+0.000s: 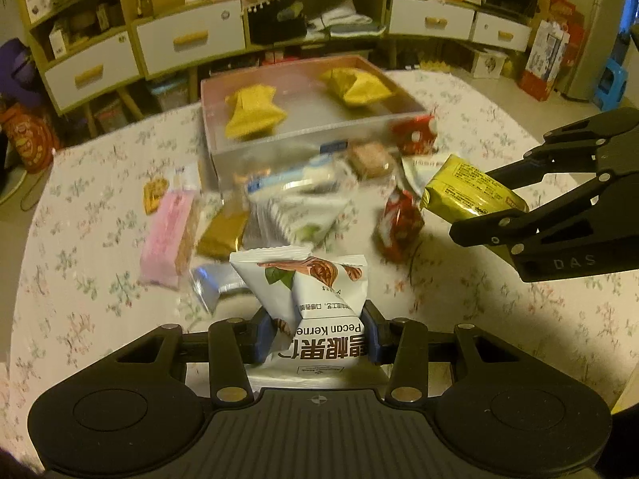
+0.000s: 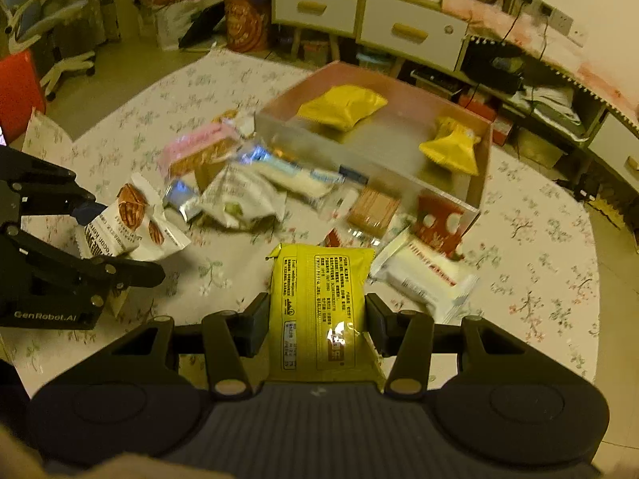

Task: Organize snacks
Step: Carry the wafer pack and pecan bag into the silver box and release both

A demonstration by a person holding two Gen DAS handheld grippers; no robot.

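My left gripper point(image 1: 317, 337) is shut on a white pecan kernel packet point(image 1: 315, 299), held above the table; the same packet shows in the right wrist view point(image 2: 131, 227). My right gripper point(image 2: 317, 321) is shut on a yellow snack packet point(image 2: 319, 303), also seen in the left wrist view point(image 1: 471, 189). A clear box point(image 1: 319, 139) stands at the table's far side with two yellow packets point(image 1: 251, 109) point(image 1: 357, 86) inside. Several loose snacks lie in front of it, among them a pink packet point(image 1: 167, 235), a red packet point(image 1: 401, 225) and a white packet point(image 2: 423, 275).
The table has a floral cloth point(image 1: 80, 279). Shelves with white drawers point(image 1: 191, 40) stand behind the table. A red chair point(image 2: 16, 92) is at the left in the right wrist view.
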